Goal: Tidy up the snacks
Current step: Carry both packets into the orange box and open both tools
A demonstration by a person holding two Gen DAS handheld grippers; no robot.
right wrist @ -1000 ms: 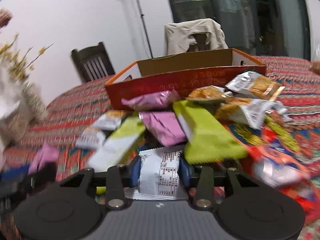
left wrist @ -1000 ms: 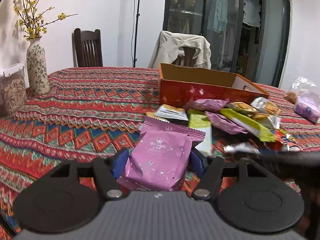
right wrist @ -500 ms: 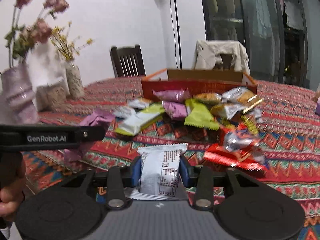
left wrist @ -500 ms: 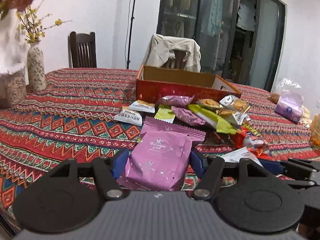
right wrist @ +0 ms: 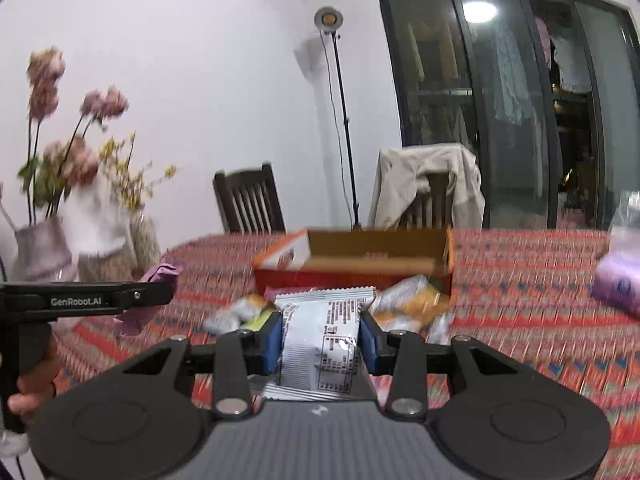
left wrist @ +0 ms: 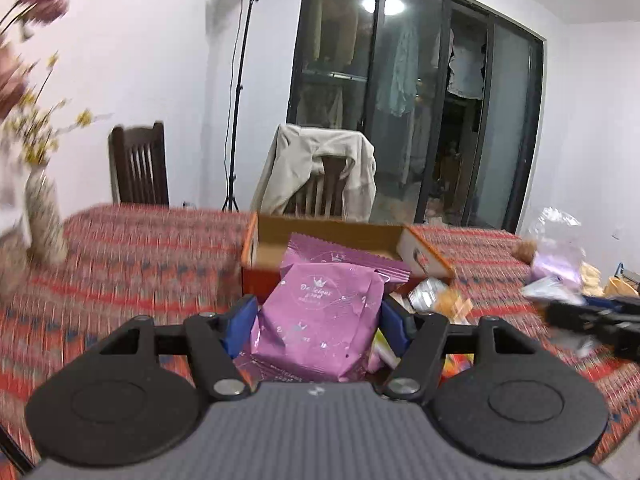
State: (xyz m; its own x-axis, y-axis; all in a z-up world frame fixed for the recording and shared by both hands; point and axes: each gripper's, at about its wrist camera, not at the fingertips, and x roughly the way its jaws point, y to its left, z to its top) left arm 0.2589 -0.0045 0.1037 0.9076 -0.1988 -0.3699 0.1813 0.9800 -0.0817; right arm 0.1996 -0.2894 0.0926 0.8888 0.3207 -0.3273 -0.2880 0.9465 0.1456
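My left gripper (left wrist: 318, 320) is shut on a purple snack packet (left wrist: 320, 316) and holds it above the table, in front of the open orange cardboard box (left wrist: 328, 240). My right gripper (right wrist: 320, 336) is shut on a white snack packet (right wrist: 318, 344) with printed text, also held above the table. The box (right wrist: 360, 256) lies beyond a pile of loose snack packets (right wrist: 408, 304). The left gripper with its purple packet also shows at the left of the right wrist view (right wrist: 152, 292). The right gripper shows at the right edge of the left wrist view (left wrist: 592, 316).
A patterned red tablecloth (left wrist: 140, 248) covers the table. Vases with flowers (right wrist: 60, 248) stand at the left. A purple bag (right wrist: 616, 284) and a clear bag (left wrist: 560, 240) lie at the right. Two chairs (left wrist: 138, 168) stand behind the table, one draped with a jacket (left wrist: 320, 168).
Both grippers have risen with their packets still held. The views now look higher and closer toward the box, and the snack pile sits lower in view.
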